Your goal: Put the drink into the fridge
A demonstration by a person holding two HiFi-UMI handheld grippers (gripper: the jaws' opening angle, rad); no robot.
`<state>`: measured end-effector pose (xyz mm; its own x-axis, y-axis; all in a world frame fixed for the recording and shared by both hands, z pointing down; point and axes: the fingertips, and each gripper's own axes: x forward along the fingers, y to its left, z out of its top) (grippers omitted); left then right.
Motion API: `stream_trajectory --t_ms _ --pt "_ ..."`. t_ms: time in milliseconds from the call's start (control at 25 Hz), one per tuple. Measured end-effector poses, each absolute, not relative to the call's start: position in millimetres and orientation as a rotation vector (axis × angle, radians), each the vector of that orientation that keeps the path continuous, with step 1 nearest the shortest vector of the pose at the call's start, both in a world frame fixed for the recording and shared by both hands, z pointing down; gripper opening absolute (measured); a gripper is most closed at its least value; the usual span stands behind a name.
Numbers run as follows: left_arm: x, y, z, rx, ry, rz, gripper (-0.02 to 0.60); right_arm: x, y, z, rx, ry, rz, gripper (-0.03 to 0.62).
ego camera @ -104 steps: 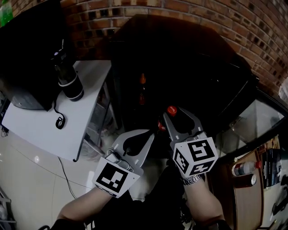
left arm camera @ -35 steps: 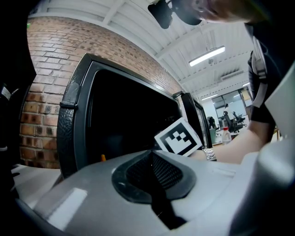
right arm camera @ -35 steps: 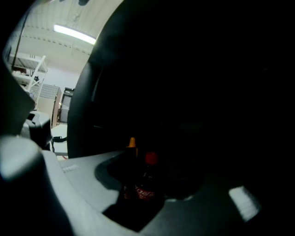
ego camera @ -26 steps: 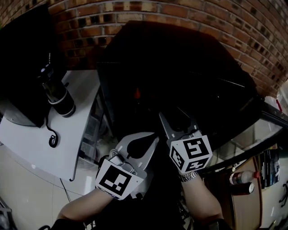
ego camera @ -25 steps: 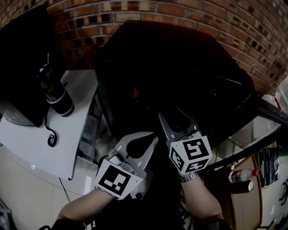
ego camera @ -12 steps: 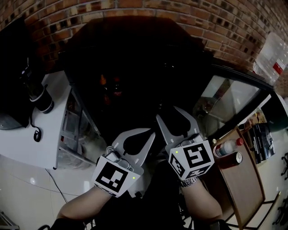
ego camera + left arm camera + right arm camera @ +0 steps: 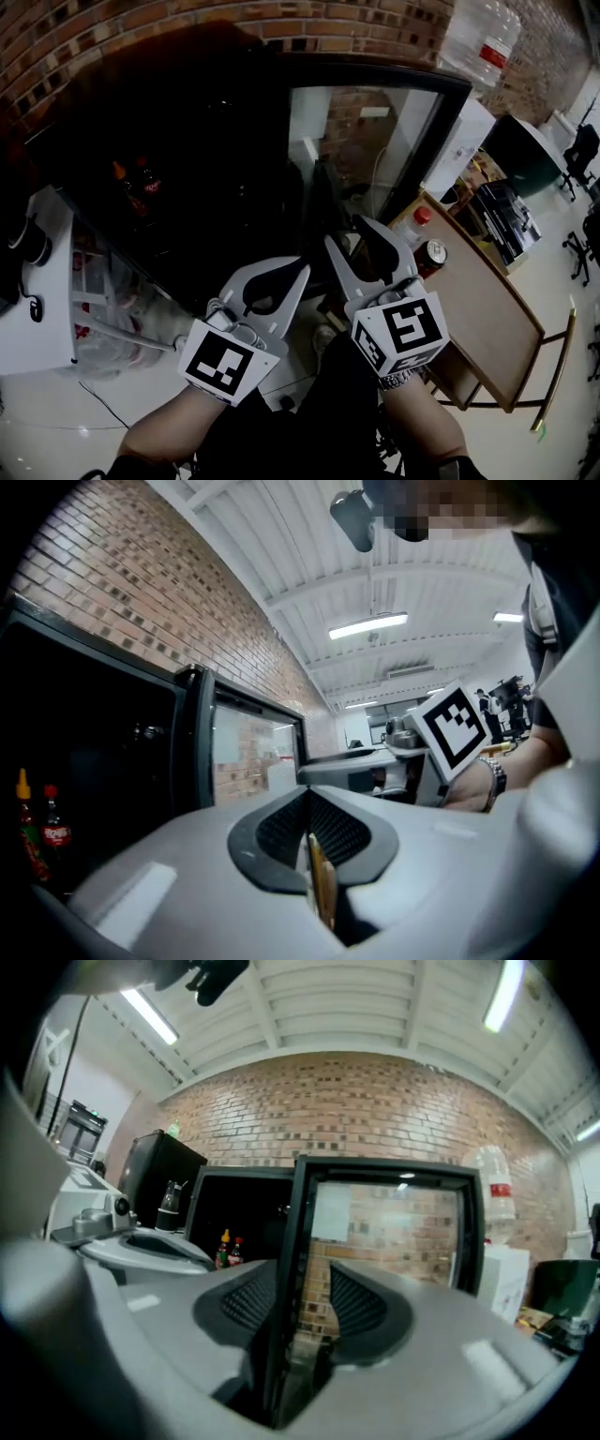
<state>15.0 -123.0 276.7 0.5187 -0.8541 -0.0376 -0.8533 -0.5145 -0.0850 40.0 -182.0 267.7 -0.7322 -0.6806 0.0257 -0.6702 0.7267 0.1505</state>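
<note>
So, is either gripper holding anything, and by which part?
Nothing is held. The left gripper is shut, empty; the right gripper is open, the fridge door frame merely seen through its gap.

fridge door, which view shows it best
Right gripper view: the fridge door faces the camera, black frame and glass nearly whole. The head view looks down on it, foreshortened. The left gripper view sees it at a slant.
</note>
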Motion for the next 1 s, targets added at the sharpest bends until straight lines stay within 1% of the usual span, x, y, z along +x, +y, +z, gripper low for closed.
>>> stream_trajectory --t_ms 200,440,720,1000 --pt "70 -117 281 -2.735 1.375 -0.017 0.005 110 -178 276 1.283 -2.758 -0.162 0.178" --pt "117 -111 284 -2.779 1.27 -0.027 0.005 170 -173 290 1.42 -2.664 -0.105 0.178" --pt "149 -115 280 -2.804 1.191 -0.023 0.005 212 -178 302 1.513 -2.578 -0.062 0.18" --pt "167 -127 285 -2.837 1.144 -0.036 0.005 238 -194 321 1.573 -2.501 0.004 0.228"
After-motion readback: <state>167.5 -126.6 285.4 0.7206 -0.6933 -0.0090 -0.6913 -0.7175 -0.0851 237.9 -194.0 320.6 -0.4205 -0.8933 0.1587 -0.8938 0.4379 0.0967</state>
